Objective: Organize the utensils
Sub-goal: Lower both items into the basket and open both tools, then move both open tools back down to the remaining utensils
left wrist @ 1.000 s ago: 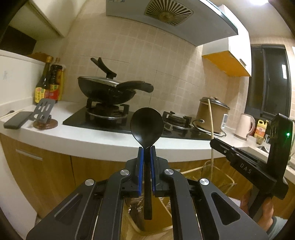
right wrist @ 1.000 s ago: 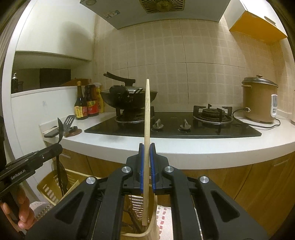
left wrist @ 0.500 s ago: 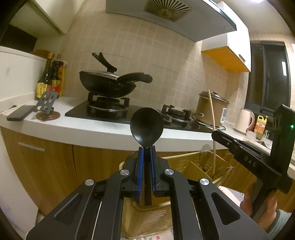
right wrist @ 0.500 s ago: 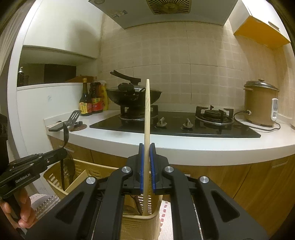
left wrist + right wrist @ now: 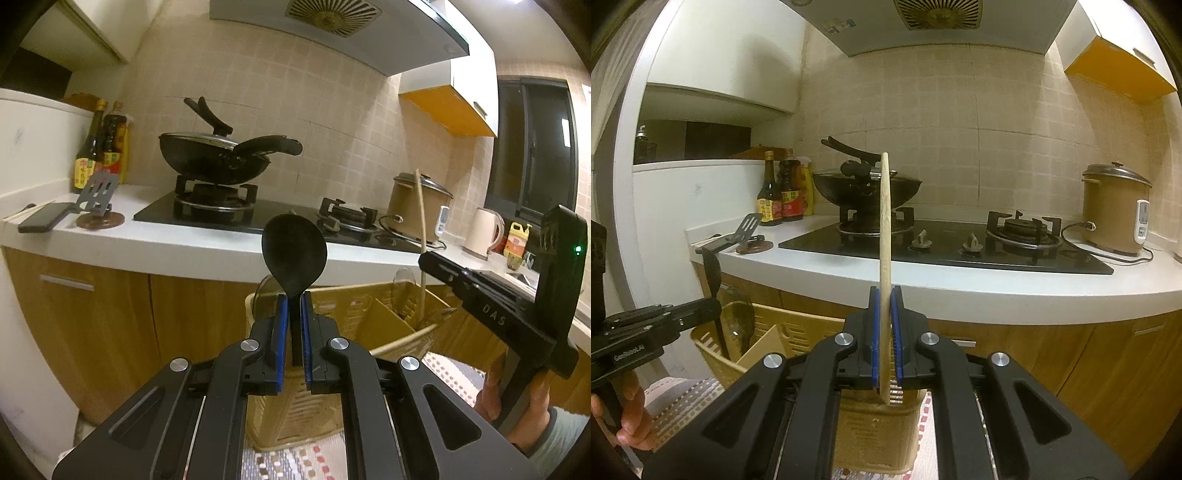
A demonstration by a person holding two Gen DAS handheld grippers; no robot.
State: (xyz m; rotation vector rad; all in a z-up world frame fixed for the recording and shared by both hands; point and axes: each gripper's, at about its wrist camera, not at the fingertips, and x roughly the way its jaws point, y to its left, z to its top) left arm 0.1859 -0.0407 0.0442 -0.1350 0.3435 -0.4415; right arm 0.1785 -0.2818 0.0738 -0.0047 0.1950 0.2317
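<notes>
My left gripper (image 5: 293,308) is shut on the handle of a black spoon (image 5: 294,254), bowl up, above a tan utensil basket (image 5: 384,325). My right gripper (image 5: 885,304) is shut on a wooden spatula (image 5: 884,221), held upright and edge-on above the same basket (image 5: 798,332). The right gripper with the spatula (image 5: 421,218) shows at the right of the left wrist view. The left gripper with the black spoon (image 5: 713,271) shows at the left of the right wrist view. A divider (image 5: 384,325) splits the basket into compartments.
The white counter (image 5: 997,288) carries a gas hob (image 5: 945,251) with a black wok (image 5: 864,184), sauce bottles (image 5: 779,195), a slotted turner on a stand (image 5: 750,230), a rice cooker (image 5: 1115,214) and a kettle (image 5: 484,232). Wooden cabinet doors (image 5: 110,317) stand below. A patterned mat (image 5: 288,461) lies under the basket.
Both grippers have dropped lower with their utensils, so the basket has come up into view under them. Both stay shut.
</notes>
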